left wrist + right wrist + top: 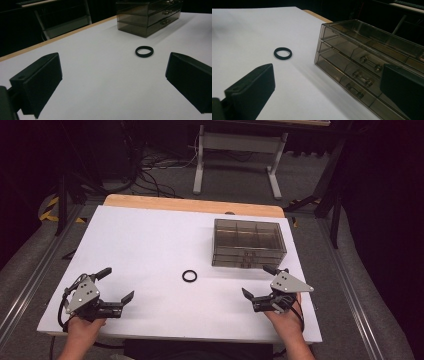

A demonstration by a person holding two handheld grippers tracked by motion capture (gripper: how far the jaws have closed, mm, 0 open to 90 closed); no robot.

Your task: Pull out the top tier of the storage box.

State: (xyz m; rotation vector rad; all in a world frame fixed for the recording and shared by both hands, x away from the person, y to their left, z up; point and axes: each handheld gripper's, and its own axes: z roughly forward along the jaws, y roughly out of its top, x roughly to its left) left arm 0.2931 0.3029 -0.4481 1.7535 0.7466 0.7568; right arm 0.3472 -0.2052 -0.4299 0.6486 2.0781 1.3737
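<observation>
While both hands wait low at the near edge of the white table (150, 235), I start with the high view. My left gripper (118, 289) sits at the near left, jaws spread wide and gripping nothing. My right gripper (261, 282) sits at the near right, jaws likewise spread and empty. Between them, a little farther out, lies the black ring (189, 276), flat on the table, touching nothing. Behind it and to the right stands the smoky clear drawer box (249, 242), apart from the ring.

Over to the left gripper view: the two black jaws stand well apart at the bottom corners, and the ring (144, 51) lies ahead, right of centre, with bare table all the way to it. The drawer box (150, 15) is beyond it, drawer handles facing this side.

Now the right gripper view: jaws apart again, the ring (283, 53) off ahead to the left, the drawer box (367, 67) close on the right with three stacked drawers, all closed.

My read: a ring has no long axis, so approach angle matters little. It lies roughly midway, perhaps slightly nearer my right gripper, which also sits just beside the box. That hand would swing inward and forward.
</observation>
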